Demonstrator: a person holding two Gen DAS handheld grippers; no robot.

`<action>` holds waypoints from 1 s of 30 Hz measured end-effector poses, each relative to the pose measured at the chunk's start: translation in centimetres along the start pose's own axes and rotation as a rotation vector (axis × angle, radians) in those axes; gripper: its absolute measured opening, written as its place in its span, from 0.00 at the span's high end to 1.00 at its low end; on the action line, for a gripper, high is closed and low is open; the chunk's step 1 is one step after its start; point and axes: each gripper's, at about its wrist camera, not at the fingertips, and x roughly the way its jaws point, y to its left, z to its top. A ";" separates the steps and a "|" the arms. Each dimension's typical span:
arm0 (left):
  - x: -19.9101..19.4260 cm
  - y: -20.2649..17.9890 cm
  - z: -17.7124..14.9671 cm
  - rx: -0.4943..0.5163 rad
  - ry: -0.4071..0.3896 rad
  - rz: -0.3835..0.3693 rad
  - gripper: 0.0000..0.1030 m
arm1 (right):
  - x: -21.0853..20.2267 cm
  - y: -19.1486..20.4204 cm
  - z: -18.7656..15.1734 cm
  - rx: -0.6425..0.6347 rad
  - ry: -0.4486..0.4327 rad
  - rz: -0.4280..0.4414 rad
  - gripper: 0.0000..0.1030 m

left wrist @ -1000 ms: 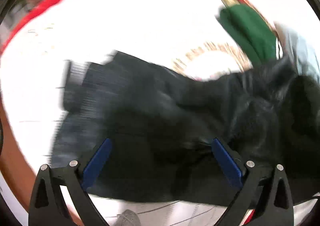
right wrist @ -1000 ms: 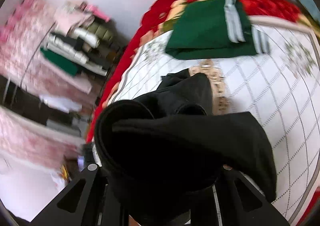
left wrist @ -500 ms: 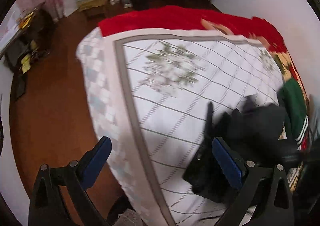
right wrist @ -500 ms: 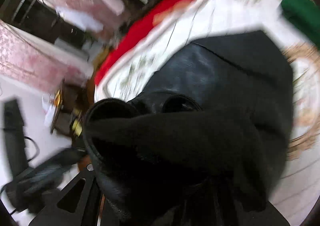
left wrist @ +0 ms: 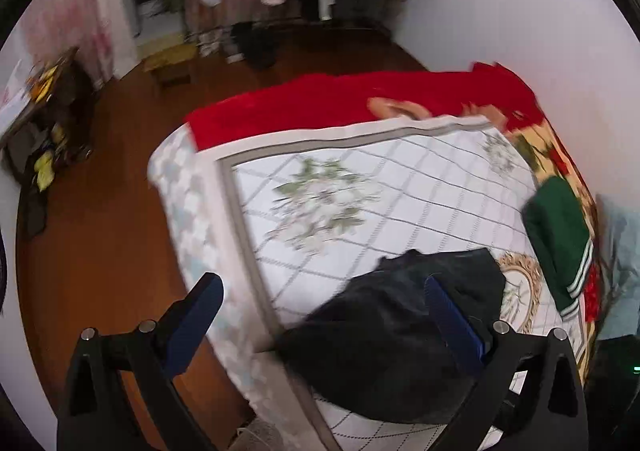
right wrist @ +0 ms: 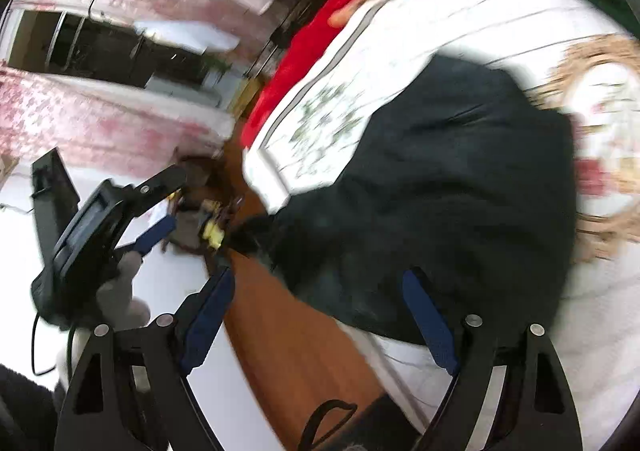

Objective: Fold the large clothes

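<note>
On the quilted bed (left wrist: pixel 420 187), near its edge, black garment (left wrist: pixel 392 335) lies bunched, folded green garment (left wrist: pixel 556 235) well apart. Left gripper (left wrist: pixel 324 327) and right gripper (right wrist: pixel 316 315) both spread wide, holding nothing.

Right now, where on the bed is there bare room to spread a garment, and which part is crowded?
The white quilt lies bare between its grey border, the red blanket and the black garment. Crowded: the right side, where the folded green garment lies near the black one.
</note>
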 end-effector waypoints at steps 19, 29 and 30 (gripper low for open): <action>17.7 -6.0 -7.2 0.326 0.197 0.179 0.00 | 5.2 -12.7 2.9 0.128 0.053 -0.385 0.55; 8.4 -0.3 -7.4 0.022 0.209 0.045 0.00 | -1.0 -17.4 2.6 0.235 0.029 -0.142 0.26; 7.9 0.8 -8.2 -0.036 0.233 0.019 0.00 | -0.9 -18.6 2.4 0.248 0.034 -0.093 0.26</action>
